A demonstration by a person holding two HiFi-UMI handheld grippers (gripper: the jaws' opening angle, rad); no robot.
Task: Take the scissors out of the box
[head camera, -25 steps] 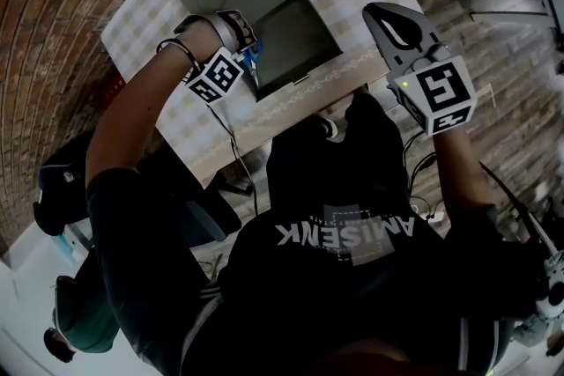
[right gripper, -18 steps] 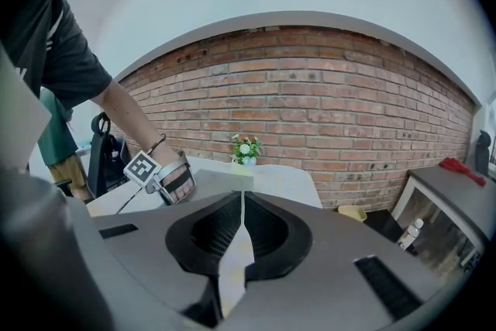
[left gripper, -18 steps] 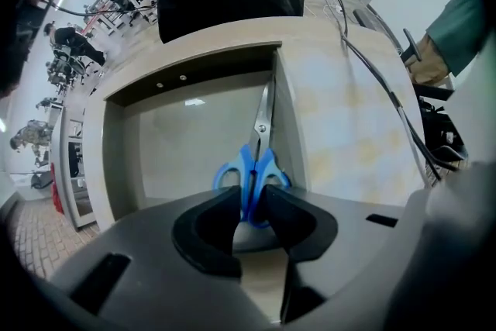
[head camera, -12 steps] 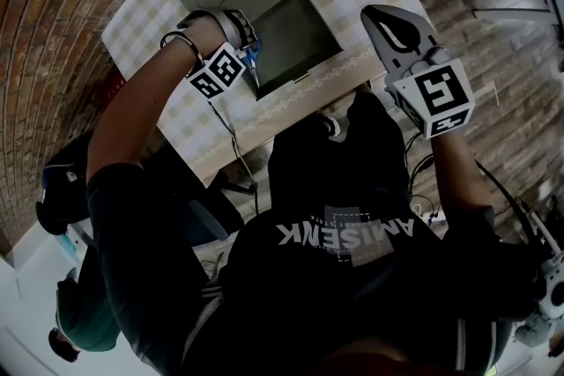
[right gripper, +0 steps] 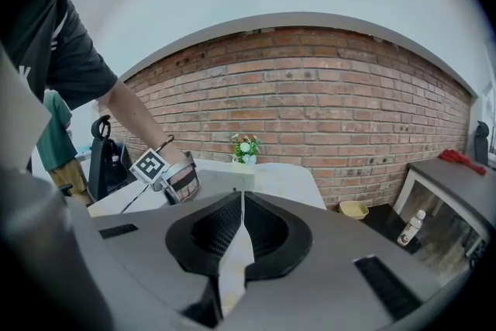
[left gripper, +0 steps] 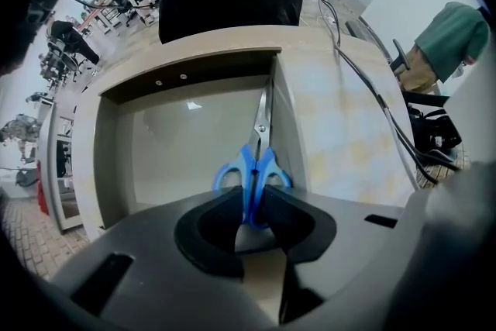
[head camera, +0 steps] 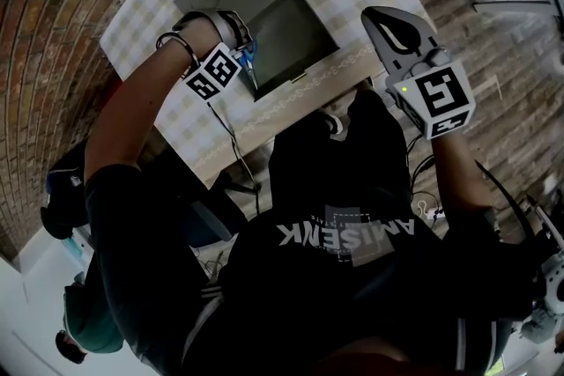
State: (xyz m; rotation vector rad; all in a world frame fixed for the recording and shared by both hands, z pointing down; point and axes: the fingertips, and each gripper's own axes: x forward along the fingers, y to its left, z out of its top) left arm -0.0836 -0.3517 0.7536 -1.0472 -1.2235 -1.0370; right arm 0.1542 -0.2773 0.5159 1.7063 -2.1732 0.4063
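L tool [left gripper: 249,204] closing on scissors [left gripper: 253,165] handles, 3 o'clock wall of box [left gripper: 170,159] | grip prob. incomplete | R tool [right gripper: 239,205] pressed together | lift next

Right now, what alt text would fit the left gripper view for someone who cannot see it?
The left claw points down into an open grey box, its jaws closing around the blue handles of scissors that lie along the box's right wall. A checked tablecloth shows beside it.
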